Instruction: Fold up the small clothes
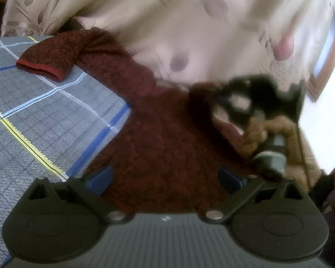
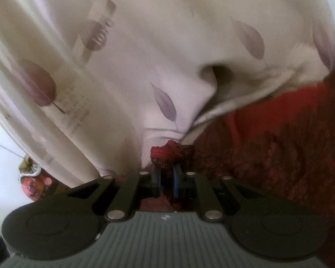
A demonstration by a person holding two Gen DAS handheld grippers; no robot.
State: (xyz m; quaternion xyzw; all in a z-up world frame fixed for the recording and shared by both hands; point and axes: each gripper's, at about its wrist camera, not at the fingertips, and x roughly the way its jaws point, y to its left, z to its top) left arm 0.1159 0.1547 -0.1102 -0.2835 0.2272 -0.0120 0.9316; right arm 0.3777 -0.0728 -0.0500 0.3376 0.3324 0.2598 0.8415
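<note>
A dark red knit sweater (image 1: pixel 158 134) lies on a grey checked bedsheet (image 1: pixel 44 116), one sleeve with a red cuff (image 1: pixel 40 68) stretched to the left. My left gripper (image 1: pixel 165 178) is open just above the sweater's body, holding nothing. My right gripper (image 2: pixel 167 174) is shut on a bunched edge of the sweater (image 2: pixel 167 154) and lifts it; the rest of the sweater (image 2: pixel 279 147) hangs to the right. The right gripper also shows in the left wrist view (image 1: pixel 256 102), blurred, held by a hand.
A pale curtain with leaf prints (image 2: pixel 167 55) hangs right behind the bed (image 1: pixel 189 22). A wooden frame (image 1: pixel 326 67) stands at the far right. A patterned bundle (image 2: pixel 33 183) lies low at the left.
</note>
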